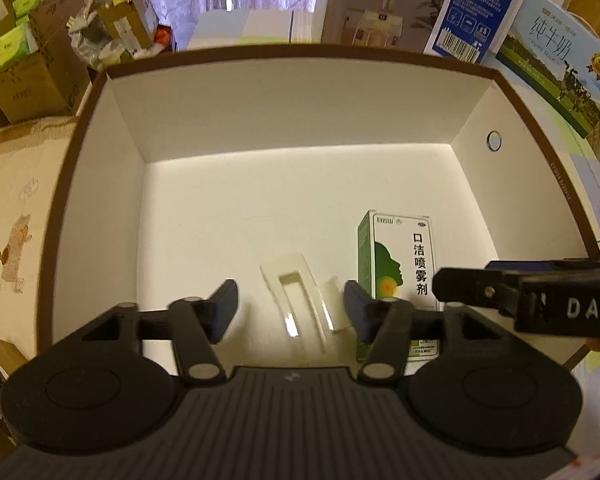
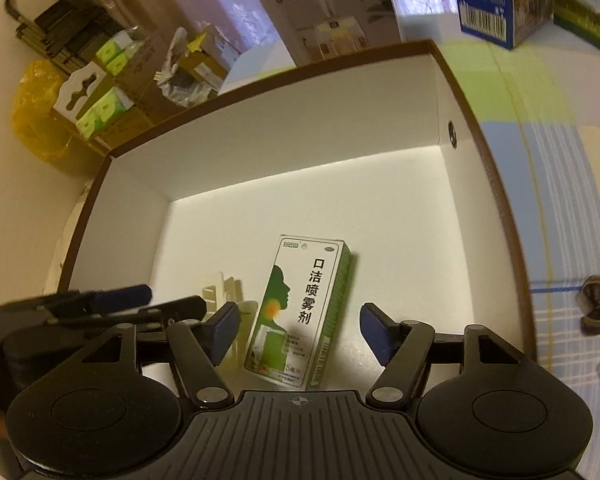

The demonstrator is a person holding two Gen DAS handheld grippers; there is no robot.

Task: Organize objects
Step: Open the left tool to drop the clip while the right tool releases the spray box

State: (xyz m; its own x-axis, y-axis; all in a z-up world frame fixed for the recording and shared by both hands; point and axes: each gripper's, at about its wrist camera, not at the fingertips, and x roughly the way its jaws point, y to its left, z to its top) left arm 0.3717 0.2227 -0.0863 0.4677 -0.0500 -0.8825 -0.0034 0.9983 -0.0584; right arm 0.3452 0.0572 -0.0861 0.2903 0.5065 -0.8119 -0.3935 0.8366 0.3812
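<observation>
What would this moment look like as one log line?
box: holds spray carton, plastic insert | left gripper: open over insert | right gripper: open around carton

I hold my left gripper [image 1: 291, 312] tilted steeply downward, its jaws apart with nothing pressed between them. My right gripper [image 2: 299, 330] sits close beside it, angled down likewise, jaws spread and gripping nothing.

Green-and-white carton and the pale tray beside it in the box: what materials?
Green-and-white carton: printed paperboard, slightly glossy; sharp folded edges, flat printed faces. Pale tray: probably thin moulded plastic; translucent, bright glints, formed recess. Box: looks like matte white card with a brown rim.
</observation>
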